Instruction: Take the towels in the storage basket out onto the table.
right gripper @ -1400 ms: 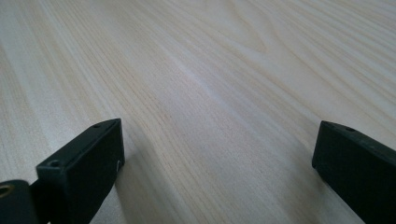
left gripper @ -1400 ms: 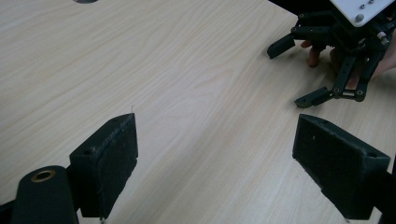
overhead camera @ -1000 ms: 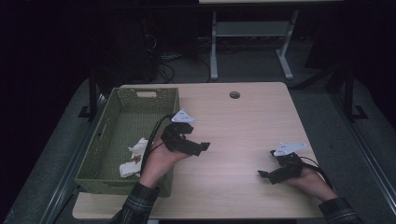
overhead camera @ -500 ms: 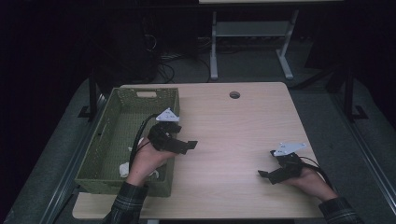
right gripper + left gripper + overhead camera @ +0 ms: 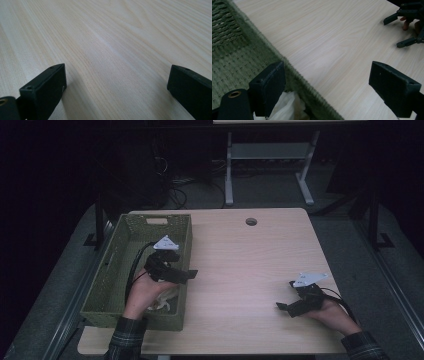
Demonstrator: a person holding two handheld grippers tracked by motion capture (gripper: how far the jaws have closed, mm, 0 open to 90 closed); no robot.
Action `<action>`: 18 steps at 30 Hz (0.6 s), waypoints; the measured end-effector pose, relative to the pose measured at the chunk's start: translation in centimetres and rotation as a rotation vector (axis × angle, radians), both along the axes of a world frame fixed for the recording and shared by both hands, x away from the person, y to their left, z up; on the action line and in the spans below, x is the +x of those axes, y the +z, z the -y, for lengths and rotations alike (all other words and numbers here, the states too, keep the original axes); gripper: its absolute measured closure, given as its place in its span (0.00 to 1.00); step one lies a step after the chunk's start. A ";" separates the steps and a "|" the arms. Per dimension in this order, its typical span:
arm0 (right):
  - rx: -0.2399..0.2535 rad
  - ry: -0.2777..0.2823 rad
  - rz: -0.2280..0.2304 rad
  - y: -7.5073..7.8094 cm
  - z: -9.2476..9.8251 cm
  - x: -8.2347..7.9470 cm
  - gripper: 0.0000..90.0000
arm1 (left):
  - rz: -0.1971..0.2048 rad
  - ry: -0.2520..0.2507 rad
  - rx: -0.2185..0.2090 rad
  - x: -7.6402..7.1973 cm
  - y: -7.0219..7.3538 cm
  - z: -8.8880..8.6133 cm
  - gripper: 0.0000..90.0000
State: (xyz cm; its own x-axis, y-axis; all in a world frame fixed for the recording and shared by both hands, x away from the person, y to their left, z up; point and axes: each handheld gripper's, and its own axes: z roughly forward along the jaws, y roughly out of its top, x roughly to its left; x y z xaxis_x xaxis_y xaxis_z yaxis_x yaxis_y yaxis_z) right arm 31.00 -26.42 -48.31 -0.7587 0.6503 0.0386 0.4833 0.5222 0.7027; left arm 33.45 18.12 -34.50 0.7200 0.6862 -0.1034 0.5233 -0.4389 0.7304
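Observation:
My left gripper [image 5: 183,276] hovers over the right wall of a green woven basket [image 5: 116,270], jaws wide apart and holding nothing. In the left gripper view its gap [image 5: 327,75] straddles the basket rim [image 5: 294,72], with one jaw above the basket's inside and the other above the table. A crumpled white wad [image 5: 285,105] lies in the basket's near corner, just under the left jaw; the high view shows this wad [image 5: 162,301] partly hidden by the hand. My right gripper [image 5: 286,296] rests low at the table's right front, open over bare wood [image 5: 115,75].
The light wooden table [image 5: 250,265] has a round cable hole [image 5: 251,221] near its far edge. The right gripper [image 5: 403,27] shows far off in the left gripper view. Behind the table are a dark floor, cables and a white desk frame [image 5: 265,165].
My left gripper has moved left, from above the table to over the basket's right wall. The right gripper has stayed put.

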 end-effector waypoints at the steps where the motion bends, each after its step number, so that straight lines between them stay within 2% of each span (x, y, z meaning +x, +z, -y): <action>1: 0.000 0.000 0.000 0.0 0.0 0.0 0.02 | 0.001 0.007 -0.005 0.0 0.0 -0.2 0.15; 9: -0.001 0.001 -0.001 0.0 0.0 0.0 0.02 | 0.005 0.054 -0.007 -0.1 0.0 -2.3 0.15; 18: -0.001 0.001 -0.001 0.0 0.0 0.0 0.02 | 0.015 0.126 0.011 -0.1 -0.1 -5.2 0.15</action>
